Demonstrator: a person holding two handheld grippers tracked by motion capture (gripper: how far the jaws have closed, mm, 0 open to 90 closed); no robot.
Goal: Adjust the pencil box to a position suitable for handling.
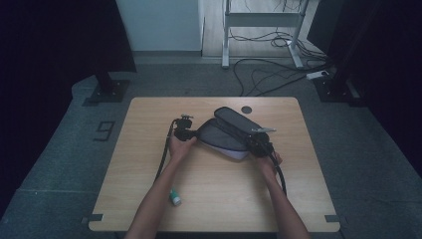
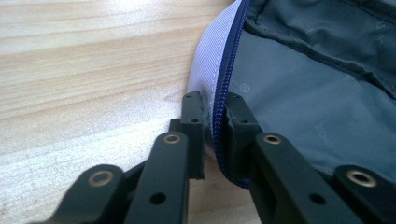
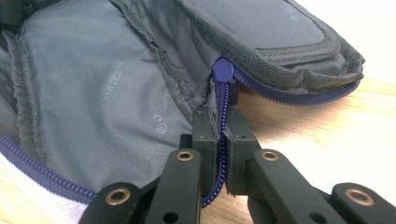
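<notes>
Grey pouch (image 1: 224, 135) lies open mid-table. My left gripper (image 2: 215, 114) is clamped on its near-left zipper edge (image 2: 219, 93), my right gripper (image 3: 222, 135) on the zipper tape below the slider (image 3: 222, 71). I'd keep both pinches firm and pull apart gently, so the tape stays taut.

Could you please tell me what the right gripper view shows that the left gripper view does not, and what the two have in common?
The right gripper view alone shows the blue zipper slider and the open flap lifted above the table. The left gripper view alone shows the pale lilac outer fabric running along the zipper. Both show a pair of tongs, right and left, shut on the pouch's blue zipper edge, with the grey lining and the wooden table.
</notes>
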